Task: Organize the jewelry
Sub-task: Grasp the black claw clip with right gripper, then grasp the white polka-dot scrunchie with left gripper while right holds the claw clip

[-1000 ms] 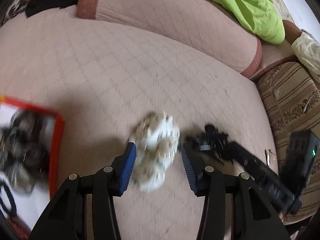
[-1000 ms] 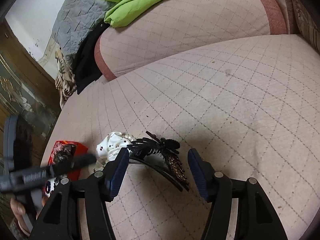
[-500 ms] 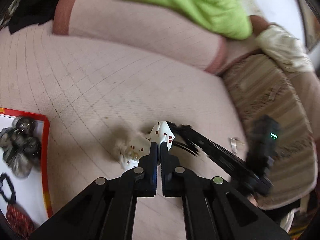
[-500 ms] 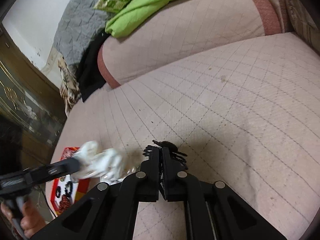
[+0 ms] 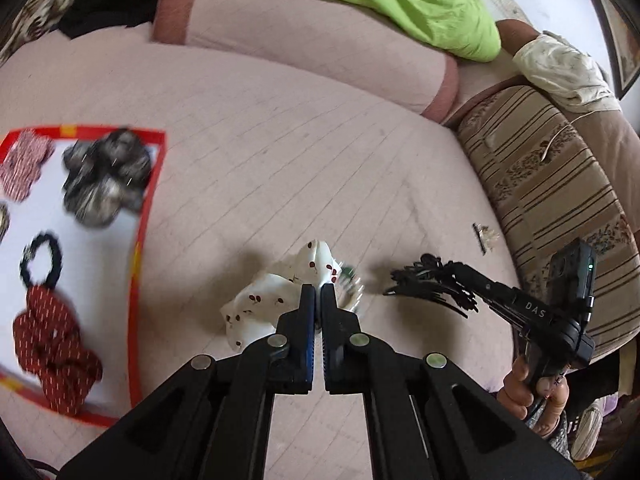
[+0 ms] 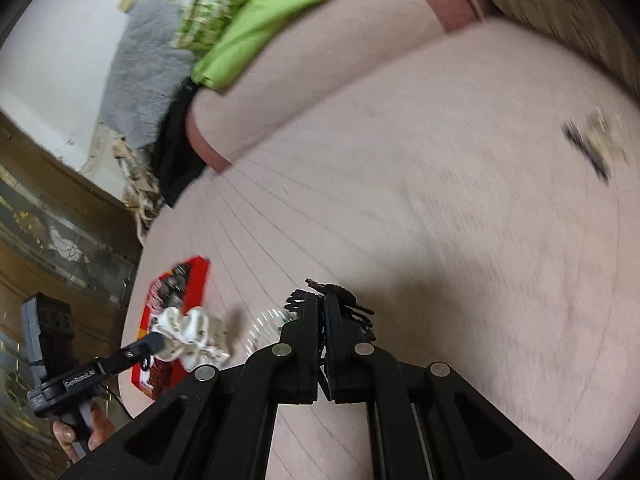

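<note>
Your left gripper (image 5: 318, 294) jaws pinch the white cherry-print scrunchie (image 5: 272, 300), your right gripper (image 6: 320, 306) jaws pinch the black hair claw (image 6: 344, 304), both lifted over the pink quilted mattress (image 5: 280, 152). Red-rimmed tray (image 5: 150, 200) of scrunchies lies left; lime-green blanket (image 5: 420, 4) on the bolster (image 5: 304, 36) behind; striped cushion (image 5: 536, 184) right.

We are seeing open cushion (image 5: 304, 168) stretching toward twelve o'clock; the tray (image 5: 154, 184) is filling ten o'clock, a small clip (image 5: 485, 237) is lying at two, and the backrest (image 5: 312, 40) is blocking beyond.
</note>
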### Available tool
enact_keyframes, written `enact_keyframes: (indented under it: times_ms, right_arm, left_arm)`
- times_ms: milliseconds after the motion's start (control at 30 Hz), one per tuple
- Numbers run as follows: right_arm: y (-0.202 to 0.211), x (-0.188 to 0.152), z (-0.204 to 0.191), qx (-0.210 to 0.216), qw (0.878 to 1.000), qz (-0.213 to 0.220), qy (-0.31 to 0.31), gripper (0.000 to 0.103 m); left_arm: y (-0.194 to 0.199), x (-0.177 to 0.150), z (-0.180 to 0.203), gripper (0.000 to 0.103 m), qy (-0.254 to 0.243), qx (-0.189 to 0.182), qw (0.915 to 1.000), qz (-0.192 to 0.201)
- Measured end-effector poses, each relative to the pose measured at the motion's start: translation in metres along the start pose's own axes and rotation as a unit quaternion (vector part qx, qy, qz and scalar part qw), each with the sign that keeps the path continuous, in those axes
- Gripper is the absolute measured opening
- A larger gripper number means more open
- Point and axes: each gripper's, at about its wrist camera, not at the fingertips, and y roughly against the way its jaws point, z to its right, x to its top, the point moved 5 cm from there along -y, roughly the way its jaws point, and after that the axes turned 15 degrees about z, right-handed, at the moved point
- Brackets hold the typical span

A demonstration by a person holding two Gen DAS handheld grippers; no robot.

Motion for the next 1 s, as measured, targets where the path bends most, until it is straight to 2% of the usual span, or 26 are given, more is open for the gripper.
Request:
enact_keyframes:
  times_ms: [133,167,200,233,267,300,333,367,433,533,733,833,867,900,933,967,1000]
  right_arm:
    - [-0.005,-0.011,0.012,-0.059,0.998,-0.003,0.032,0.008]
    - [-0.007,-0.011,0.013,-0.067,0.997,-0.002,0.041,0.015]
    - [-0.007,-0.011,0.011,-0.066,0.997,0.000,0.049,0.037]
    - [-0.006,-0.011,0.010,-0.063,0.997,0.003,0.053,0.049]
    - [-0.006,-0.010,0.008,-0.064,0.996,0.009,0.061,0.062]
    - [-0.005,-0.010,0.007,-0.068,0.995,0.017,0.069,0.063]
    - [-0.004,-0.010,0.006,-0.070,0.994,0.020,0.076,0.063]
    - [-0.005,-0.010,0.006,-0.071,0.994,0.019,0.083,0.063]
    - [-0.010,-0.012,0.006,-0.075,0.993,0.014,0.093,0.063]
    - [-0.015,-0.013,0.009,-0.080,0.992,0.008,0.099,0.064]
    - [-0.022,-0.015,0.014,-0.064,0.995,-0.012,0.078,0.065]
    - [-0.025,-0.019,0.012,-0.067,0.993,-0.017,0.091,0.065]
    - [-0.026,-0.019,0.011,-0.070,0.993,-0.017,0.097,0.059]
    - [-0.026,-0.020,0.010,-0.073,0.992,-0.017,0.105,0.047]
    - [-0.027,-0.020,0.009,-0.073,0.991,-0.019,0.108,0.043]
    - [-0.028,-0.022,0.009,-0.075,0.991,-0.023,0.112,0.040]
    - [-0.028,-0.023,0.009,-0.074,0.991,-0.024,0.112,0.034]
  left_arm:
    - [-0.002,-0.017,-0.014,0.003,-0.018,0.046,0.9987,-0.012]
    - [-0.001,-0.018,-0.019,0.004,-0.019,0.057,0.9981,-0.012]
    - [0.001,-0.018,-0.024,0.006,-0.016,0.061,0.9979,-0.010]
    - [0.002,-0.018,-0.026,0.011,-0.011,0.061,0.9980,-0.008]
    - [0.004,-0.017,-0.029,0.021,-0.006,0.061,0.9981,-0.004]
    - [0.006,-0.016,-0.031,0.026,-0.004,0.062,0.9981,0.002]
    - [0.008,-0.013,-0.033,0.036,-0.005,0.066,0.9978,0.010]
    - [0.009,-0.013,-0.035,0.040,-0.007,0.069,0.9975,0.014]
    - [0.009,-0.011,-0.039,0.041,-0.013,0.074,0.9970,0.018]
    - [-0.003,-0.012,-0.042,0.049,-0.020,0.080,0.9965,0.010]
    - [-0.039,-0.017,-0.047,0.049,-0.057,0.105,0.9927,-0.019]
    - [-0.048,-0.015,-0.047,0.049,-0.063,0.111,0.9916,-0.021]
    - [-0.050,-0.015,-0.046,0.045,-0.062,0.114,0.9913,-0.021]
    - [-0.050,-0.014,-0.047,0.039,-0.062,0.115,0.9912,-0.021]
    - [-0.050,-0.015,-0.047,0.024,-0.063,0.116,0.9910,-0.022]
    - [-0.050,-0.016,-0.046,0.014,-0.064,0.118,0.9907,-0.025]
    - [-0.049,-0.015,-0.045,0.011,-0.063,0.116,0.9909,-0.026]
